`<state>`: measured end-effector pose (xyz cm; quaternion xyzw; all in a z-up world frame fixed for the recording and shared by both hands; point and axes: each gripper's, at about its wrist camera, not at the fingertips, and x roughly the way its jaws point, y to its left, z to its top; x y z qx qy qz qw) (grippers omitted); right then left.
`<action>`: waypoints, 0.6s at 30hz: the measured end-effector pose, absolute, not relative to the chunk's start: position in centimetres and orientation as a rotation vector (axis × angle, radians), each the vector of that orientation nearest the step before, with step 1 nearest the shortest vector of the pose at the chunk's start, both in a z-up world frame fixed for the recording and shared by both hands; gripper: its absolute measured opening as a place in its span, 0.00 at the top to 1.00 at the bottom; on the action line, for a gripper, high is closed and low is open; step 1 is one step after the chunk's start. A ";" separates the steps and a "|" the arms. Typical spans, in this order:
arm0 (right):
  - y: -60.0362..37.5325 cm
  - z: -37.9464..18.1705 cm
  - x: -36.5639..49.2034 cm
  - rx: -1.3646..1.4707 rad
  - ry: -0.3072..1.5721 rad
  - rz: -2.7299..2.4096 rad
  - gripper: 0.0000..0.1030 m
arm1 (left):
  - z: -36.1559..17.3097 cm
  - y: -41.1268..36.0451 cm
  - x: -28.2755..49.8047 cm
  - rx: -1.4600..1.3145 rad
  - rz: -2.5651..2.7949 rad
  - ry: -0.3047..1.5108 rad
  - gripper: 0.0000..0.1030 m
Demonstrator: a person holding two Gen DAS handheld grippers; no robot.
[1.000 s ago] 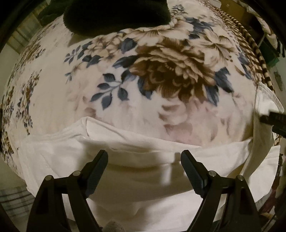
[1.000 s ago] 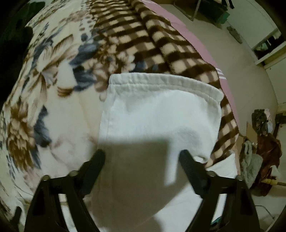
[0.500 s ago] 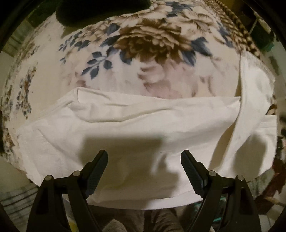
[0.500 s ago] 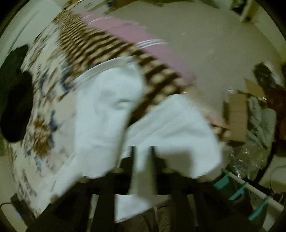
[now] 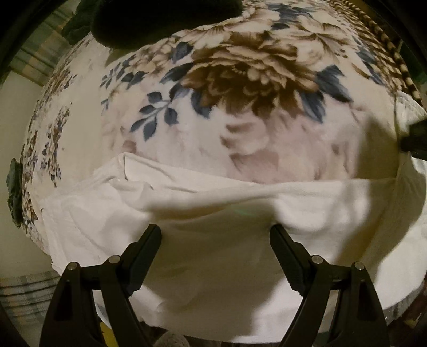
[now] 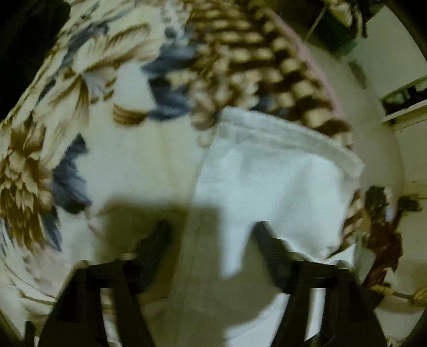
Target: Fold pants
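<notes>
White pants lie across the near edge of a bed covered by a floral blanket. In the left wrist view my left gripper is open and empty just above the cloth of a trouser leg. In the right wrist view, which is blurred, the waistband end of the pants lies on the blanket, and my right gripper is open over it. The tip of the right gripper shows at the right edge of the left wrist view.
A black garment lies at the far end of the bed. A brown checked blanket covers the right side, with a pink edge beside it. Clutter lies on the floor to the right of the bed.
The right gripper swung away over the bed edge half a second ago and has come back over the waistband. The left gripper pulled back, then came forward and closer to the leg again.
</notes>
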<state>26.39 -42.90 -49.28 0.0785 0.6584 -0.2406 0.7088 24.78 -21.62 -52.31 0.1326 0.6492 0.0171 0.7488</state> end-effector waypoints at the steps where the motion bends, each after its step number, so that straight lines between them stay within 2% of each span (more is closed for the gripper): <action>1: -43.2 -48.4 25.4 0.195 1.438 -0.538 0.88 | -52.1 -21.5 24.6 0.284 0.030 1.426 0.19; 2: -43.7 -47.3 24.0 0.256 1.410 -0.538 0.89 | -51.9 -21.4 24.2 0.273 0.020 1.432 0.19; 3: -44.3 -46.4 22.6 0.309 1.384 -0.544 0.95 | -51.7 -21.3 24.0 0.263 0.012 1.435 0.19; 10: -50.0 -41.2 8.3 0.681 1.240 -0.704 0.96 | -50.5 -21.8 21.3 0.186 -0.046 1.463 0.19; 15: -53.7 -42.9 1.1 0.759 1.236 -0.832 0.96 | -51.6 -22.7 19.3 0.211 -0.057 1.482 0.19; 18: -55.1 -45.9 -1.4 0.868 1.290 -0.862 0.95 | -52.4 -22.3 18.7 0.209 -0.045 1.501 0.19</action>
